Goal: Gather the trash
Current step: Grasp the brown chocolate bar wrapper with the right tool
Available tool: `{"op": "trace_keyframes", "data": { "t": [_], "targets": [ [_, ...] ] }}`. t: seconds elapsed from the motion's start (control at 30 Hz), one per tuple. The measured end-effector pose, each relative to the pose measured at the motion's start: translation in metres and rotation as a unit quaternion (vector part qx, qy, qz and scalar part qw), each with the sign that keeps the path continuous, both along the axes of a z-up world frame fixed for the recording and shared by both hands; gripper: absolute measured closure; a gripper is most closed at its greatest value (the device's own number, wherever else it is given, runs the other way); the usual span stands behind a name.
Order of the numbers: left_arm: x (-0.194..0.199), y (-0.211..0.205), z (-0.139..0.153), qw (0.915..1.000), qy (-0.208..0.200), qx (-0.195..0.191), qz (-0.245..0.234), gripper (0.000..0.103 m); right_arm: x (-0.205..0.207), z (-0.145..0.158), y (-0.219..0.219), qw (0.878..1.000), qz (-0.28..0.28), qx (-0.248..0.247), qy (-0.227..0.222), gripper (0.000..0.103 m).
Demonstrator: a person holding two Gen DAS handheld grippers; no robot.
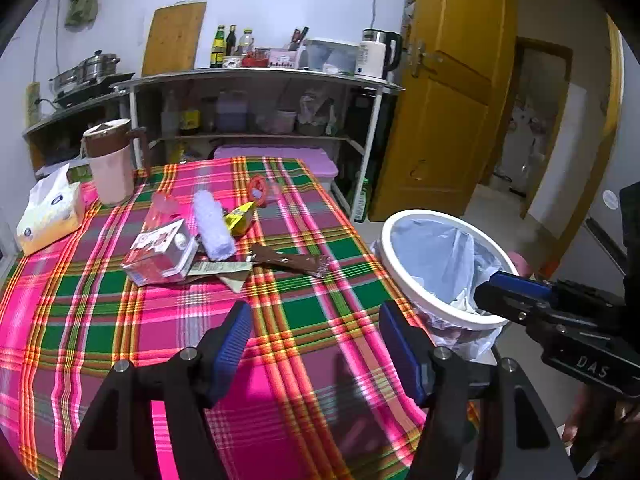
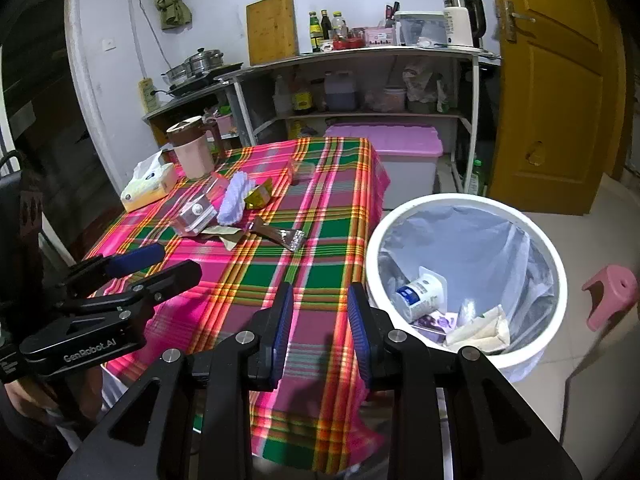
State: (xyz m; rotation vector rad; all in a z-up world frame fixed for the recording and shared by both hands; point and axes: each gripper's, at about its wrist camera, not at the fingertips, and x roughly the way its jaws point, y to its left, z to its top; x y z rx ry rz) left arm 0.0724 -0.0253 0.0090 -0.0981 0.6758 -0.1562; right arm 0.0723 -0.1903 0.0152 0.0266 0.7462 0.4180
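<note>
Both grippers are being held empty above the plaid tablecloth (image 1: 120, 320): the left gripper (image 1: 316, 344) spread wide, the right gripper (image 2: 318, 328) parted narrowly. Wrappers (image 1: 292, 262) and a small carton (image 1: 160, 256) are lying mid-table; the lined bin (image 2: 556, 264) is standing beside the table's edge.

the paper scrap (image 1: 224, 270) ahead of the left gripper's fingers (image 1: 234, 340) lies partly hidden under the carton (image 1: 160, 256). beyond the right gripper's fingers (image 2: 280, 328), the clear cup (image 2: 302, 172) is blurred, its contents unreadable. right of them, the pink stool (image 2: 610, 294) is cut off by the picture's edge. print on the cup (image 2: 420, 294) in the bin (image 2: 472, 200) is too small to read.
</note>
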Motion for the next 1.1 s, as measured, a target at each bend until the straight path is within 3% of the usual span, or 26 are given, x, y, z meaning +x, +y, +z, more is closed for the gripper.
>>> {"op": "trace_keyframes", "data": {
  "t": [0.27, 0.4, 1.1],
  "targets": [
    [0.005, 0.023, -0.011, 0.9996, 0.009, -0.004, 0.028, 0.037, 0.008, -0.007, 0.017, 1.0, 0.022, 0.003, 0.006, 0.072],
    [0.009, 0.039, -0.015, 0.9988, 0.014, -0.005, 0.047, 0.037, 0.013, -0.009, 0.028, 0.999, 0.035, 0.006, 0.007, 0.063],
    [0.042, 0.114, -0.024, 0.9916, 0.024, -0.013, 0.126, 0.033, 0.065, -0.023, 0.076, 0.995, 0.094, -0.025, 0.003, 0.063]
  ]
}}
